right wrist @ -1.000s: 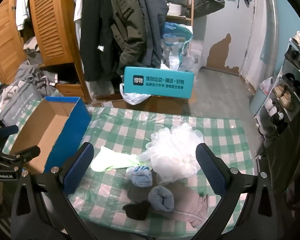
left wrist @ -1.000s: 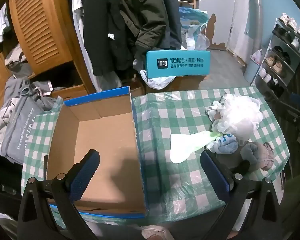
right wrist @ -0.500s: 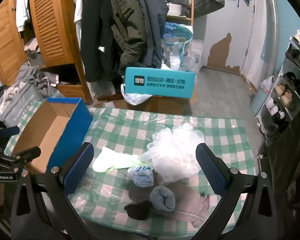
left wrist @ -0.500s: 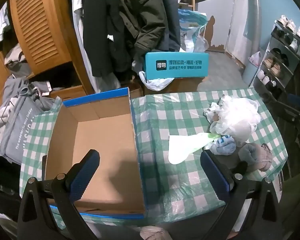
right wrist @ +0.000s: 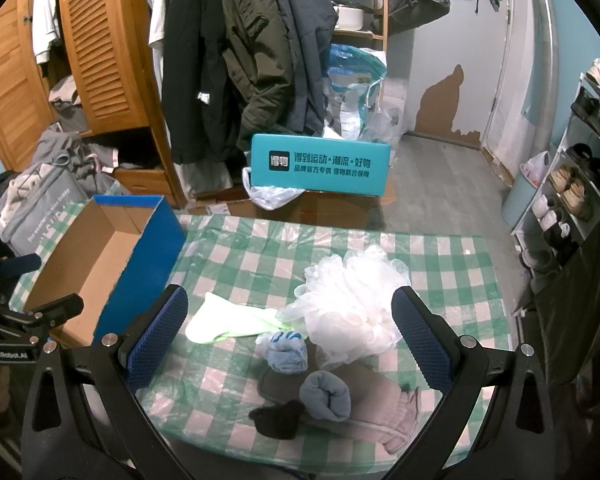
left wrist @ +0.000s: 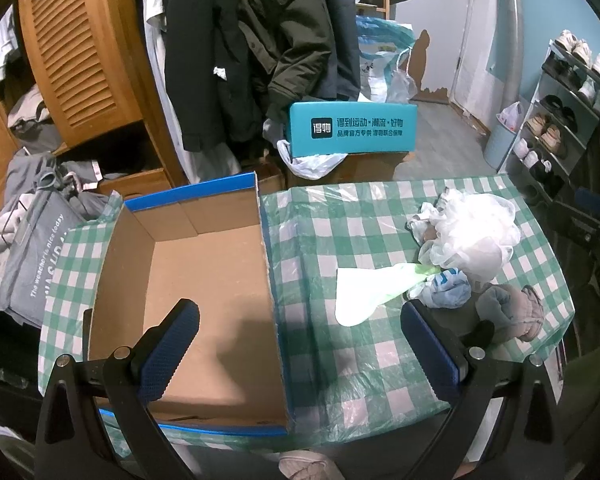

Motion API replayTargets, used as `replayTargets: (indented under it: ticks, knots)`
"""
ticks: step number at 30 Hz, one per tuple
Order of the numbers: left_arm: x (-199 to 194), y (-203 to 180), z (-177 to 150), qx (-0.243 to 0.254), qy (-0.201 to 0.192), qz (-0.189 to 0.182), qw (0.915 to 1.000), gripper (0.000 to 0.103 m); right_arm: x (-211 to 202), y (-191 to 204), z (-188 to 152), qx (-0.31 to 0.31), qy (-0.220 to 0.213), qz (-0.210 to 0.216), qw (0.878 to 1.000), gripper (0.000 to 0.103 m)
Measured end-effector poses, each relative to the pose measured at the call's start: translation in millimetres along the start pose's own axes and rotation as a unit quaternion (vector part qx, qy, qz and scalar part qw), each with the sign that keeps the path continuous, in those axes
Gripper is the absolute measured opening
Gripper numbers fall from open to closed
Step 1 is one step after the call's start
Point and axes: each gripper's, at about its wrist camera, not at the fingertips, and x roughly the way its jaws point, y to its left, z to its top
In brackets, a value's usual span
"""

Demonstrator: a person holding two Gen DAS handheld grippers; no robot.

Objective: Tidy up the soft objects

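Note:
An open cardboard box [left wrist: 204,280] with blue sides sits on the left of the green checked table [left wrist: 340,220]; it shows empty in the right wrist view too [right wrist: 100,256]. A pile of soft things lies on the right: a white mesh puff [right wrist: 352,300], a pale green sock [right wrist: 228,322], a light blue sock roll [right wrist: 286,350], a grey-blue sock roll [right wrist: 326,396], a black sock [right wrist: 278,420] and a pink-grey glove [right wrist: 388,412]. My left gripper [left wrist: 300,344] is open and empty over the box's right wall. My right gripper [right wrist: 290,338] is open and empty above the pile.
A teal box [right wrist: 320,164] stands on cartons beyond the table's far edge. Coats [right wrist: 240,52] hang behind it beside a wooden wardrobe [right wrist: 100,52]. A grey bag [left wrist: 32,248] lies left of the table. A shoe rack [right wrist: 580,168] stands on the right.
Both views have shifted only slightly; the left gripper has risen a little. Nothing on the table has moved and both grippers stay open.

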Motion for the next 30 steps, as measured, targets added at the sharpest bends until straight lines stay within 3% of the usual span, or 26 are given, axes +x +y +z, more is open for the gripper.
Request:
replayTargets:
  ticks: [30]
  knots:
    - [-1.5,-1.4,0.3,-0.001,0.003,-0.002,1.0,0.102,-0.8,1.2,-0.6,0.002,0.0,0.002,1.0,0.101]
